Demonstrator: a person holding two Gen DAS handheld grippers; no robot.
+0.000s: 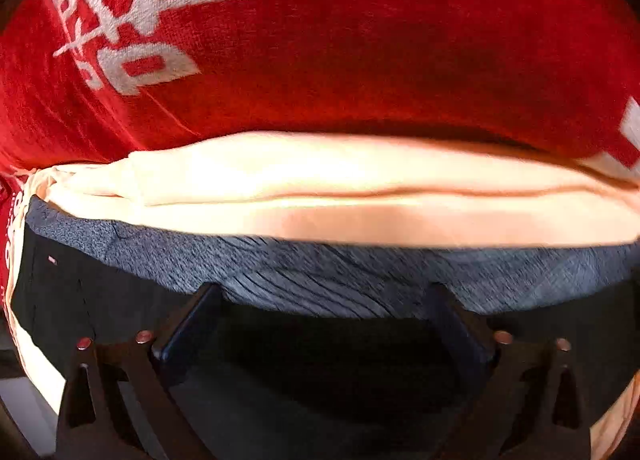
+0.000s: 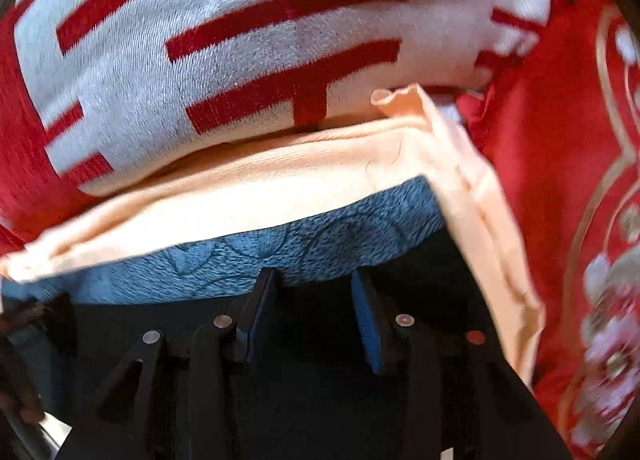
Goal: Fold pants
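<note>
The black pants (image 1: 92, 300) have a grey fleece lining (image 1: 280, 264) turned out along their edge. They lie over a peach cloth (image 1: 320, 188) on a red blanket. My left gripper (image 1: 324, 292) is open, its fingers wide apart at the edge of the grey lining, with dark pants fabric between and under them. In the right wrist view the same pants (image 2: 460, 260) show a blue-grey lining (image 2: 240, 260). My right gripper (image 2: 314, 280) is open, fingertips resting at the lining's edge, not closed on it.
A red blanket with white characters (image 1: 320, 40) covers the surface behind the pants; it also shows in the right wrist view (image 2: 200, 40). The peach cloth (image 2: 460, 164) folds up at the right, beside a red patterned fabric (image 2: 560, 180).
</note>
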